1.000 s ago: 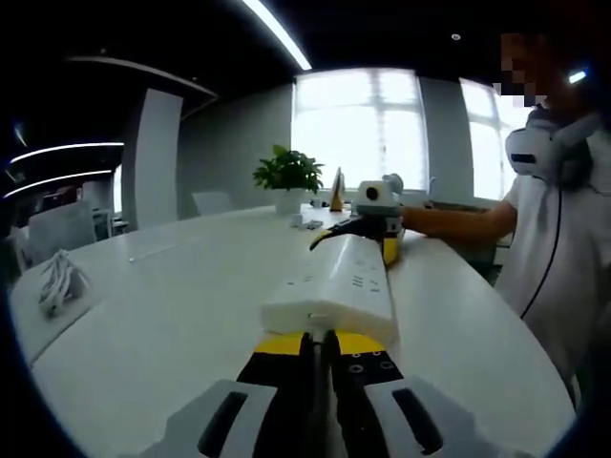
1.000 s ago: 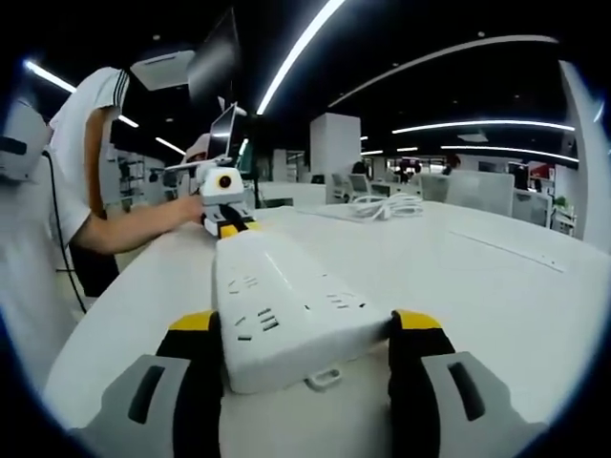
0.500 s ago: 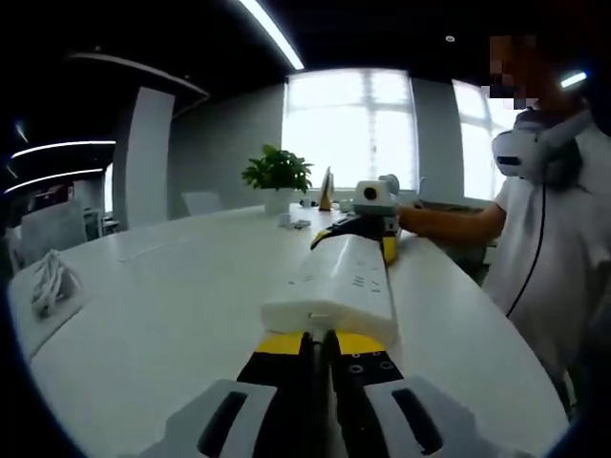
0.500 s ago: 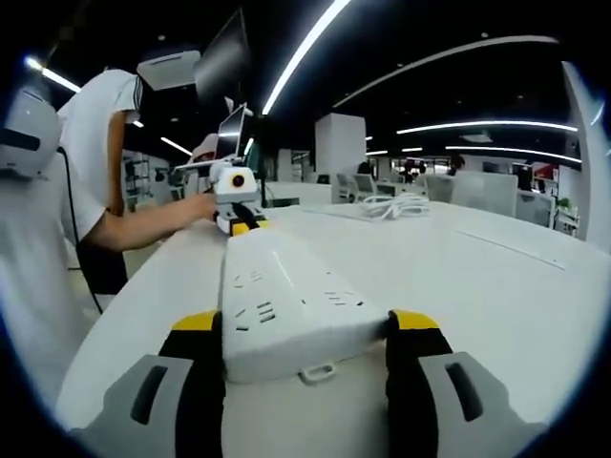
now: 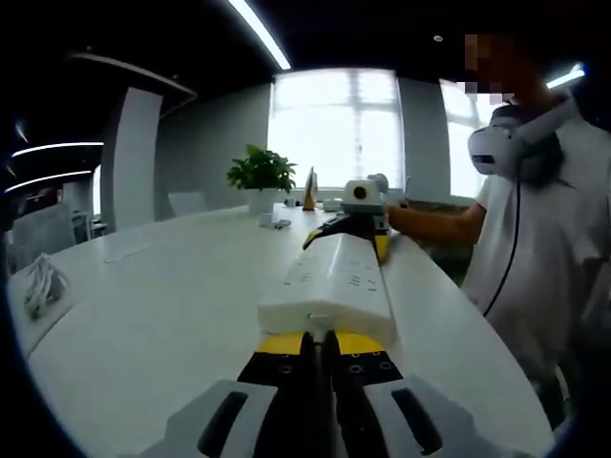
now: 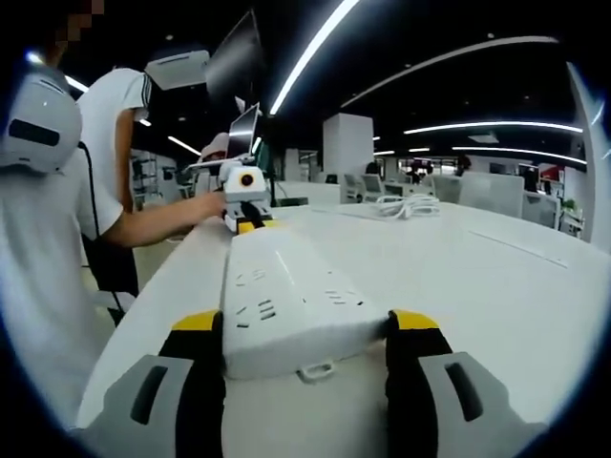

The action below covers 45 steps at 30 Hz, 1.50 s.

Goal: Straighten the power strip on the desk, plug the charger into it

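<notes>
Tongs on the right straddle one short end of the power strip, a jaw against each long side, grasping it. The left tongs are clenched tight, jaws pressed together, with their tips against the strip's other end, pushing rather than holding. The strip lies flat on the worktop, running from 6 toward 12 o'clock in both views.

Over the last second the background has slid sideways in both views while the strip keeps its place between the jaws. The window and plant drift toward 9 o'clock in the left gripper view, and the person swells at 9 o'clock in the right gripper view. This suggests that strip and tongs are swinging together, so the straightening looks under way (plugging in has not begun).

A worktop edge runs close along the strip's side nearest the person; further swing that way has little margin. The opposite side is broad bare surface, with a coiled white cable well apart at 1 o'clock in the right gripper view.
</notes>
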Available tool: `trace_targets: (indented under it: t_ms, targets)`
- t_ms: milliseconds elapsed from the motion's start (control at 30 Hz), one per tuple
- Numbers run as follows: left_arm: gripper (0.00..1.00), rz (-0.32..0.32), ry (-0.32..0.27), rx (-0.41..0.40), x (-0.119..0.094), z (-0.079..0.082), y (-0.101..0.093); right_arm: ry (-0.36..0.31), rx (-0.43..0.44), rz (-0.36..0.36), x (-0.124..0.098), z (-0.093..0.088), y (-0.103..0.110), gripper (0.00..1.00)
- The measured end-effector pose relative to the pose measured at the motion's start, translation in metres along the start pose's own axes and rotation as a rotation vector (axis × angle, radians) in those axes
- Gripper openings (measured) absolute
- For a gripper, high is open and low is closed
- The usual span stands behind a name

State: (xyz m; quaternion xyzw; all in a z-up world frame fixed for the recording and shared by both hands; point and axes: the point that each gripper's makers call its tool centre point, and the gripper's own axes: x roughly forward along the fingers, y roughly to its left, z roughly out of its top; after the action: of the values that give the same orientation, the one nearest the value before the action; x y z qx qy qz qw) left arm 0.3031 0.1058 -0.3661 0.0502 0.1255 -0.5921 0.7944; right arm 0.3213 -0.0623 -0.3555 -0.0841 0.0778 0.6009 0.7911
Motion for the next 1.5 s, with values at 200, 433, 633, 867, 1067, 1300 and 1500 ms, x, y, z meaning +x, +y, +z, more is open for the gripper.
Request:
trace_targets:
  t_ms: [200,433,633,867,1067,1300,1500]
  targets:
    - [0.12,0.007,0.0,0.002,0.002,0.0,-0.009,-0.003,-0.006,0.022,-0.009,-0.001,0.012,0.67]
    - [0.12,0.021,0.0,-0.004,0.003,0.0,-0.01,-0.002,-0.007,0.029,-0.014,-0.001,0.015,0.67]
    - [0.12,0.006,0.006,-0.022,0.005,0.0,-0.012,-0.001,-0.008,0.036,-0.016,-0.001,0.015,0.67]
    - [0.12,0.011,0.003,-0.007,0.01,0.001,-0.015,-0.001,-0.008,0.037,-0.021,-0.003,0.014,0.67]
    - [0.12,0.016,0.001,0.004,0.017,0.003,-0.021,0.001,-0.009,0.046,-0.028,-0.005,0.012,0.67]
    - [0.12,0.012,0.002,0.003,0.02,0.003,-0.021,0.002,-0.008,0.047,-0.032,-0.005,0.013,0.67]
    - [0.12,0.004,0.003,0.005,0.027,0.005,-0.024,0.002,-0.008,0.047,-0.038,-0.006,0.012,0.67]
